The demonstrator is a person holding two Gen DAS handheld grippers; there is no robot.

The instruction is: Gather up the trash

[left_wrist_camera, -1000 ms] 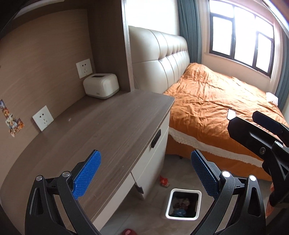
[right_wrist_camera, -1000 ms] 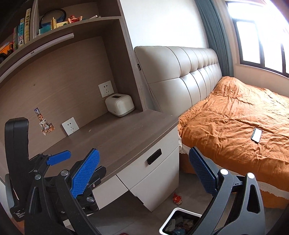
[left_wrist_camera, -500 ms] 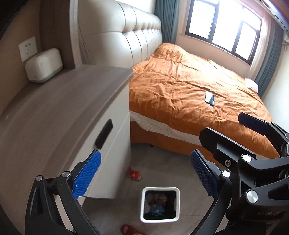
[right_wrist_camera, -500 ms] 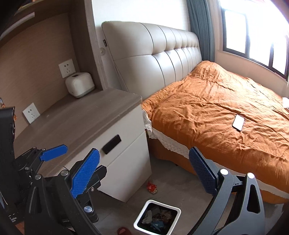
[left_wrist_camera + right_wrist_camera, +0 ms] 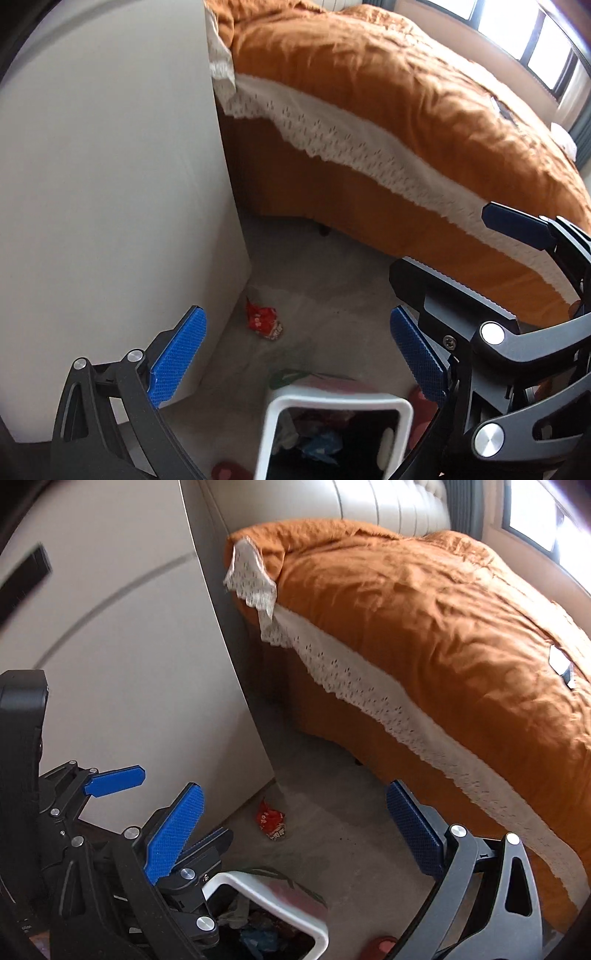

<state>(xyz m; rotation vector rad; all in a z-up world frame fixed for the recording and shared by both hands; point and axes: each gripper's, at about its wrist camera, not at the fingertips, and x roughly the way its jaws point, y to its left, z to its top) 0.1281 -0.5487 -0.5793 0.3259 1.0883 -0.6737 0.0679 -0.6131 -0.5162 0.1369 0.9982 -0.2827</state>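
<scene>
A crumpled red wrapper [image 5: 264, 322] lies on the grey floor at the corner of the white cabinet; it also shows in the right wrist view [image 5: 272, 823]. A white-rimmed trash bin [image 5: 332, 402] with rubbish inside stands just in front of it, also in the right wrist view [image 5: 280, 897]. My left gripper [image 5: 295, 358] is open and empty above the floor, over the wrapper and bin. My right gripper [image 5: 295, 834] is open and empty beside it, to the right.
The white cabinet side [image 5: 110, 206] rises on the left. The bed with an orange cover [image 5: 406, 92] and white lace trim fills the right. A phone [image 5: 561, 664] lies on the bed. A red slipper [image 5: 229, 470] lies by the bin.
Both grippers have dropped from desk height towards the floor and tilted down. The desk top has left view; the wrapper and bin are now much closer.
</scene>
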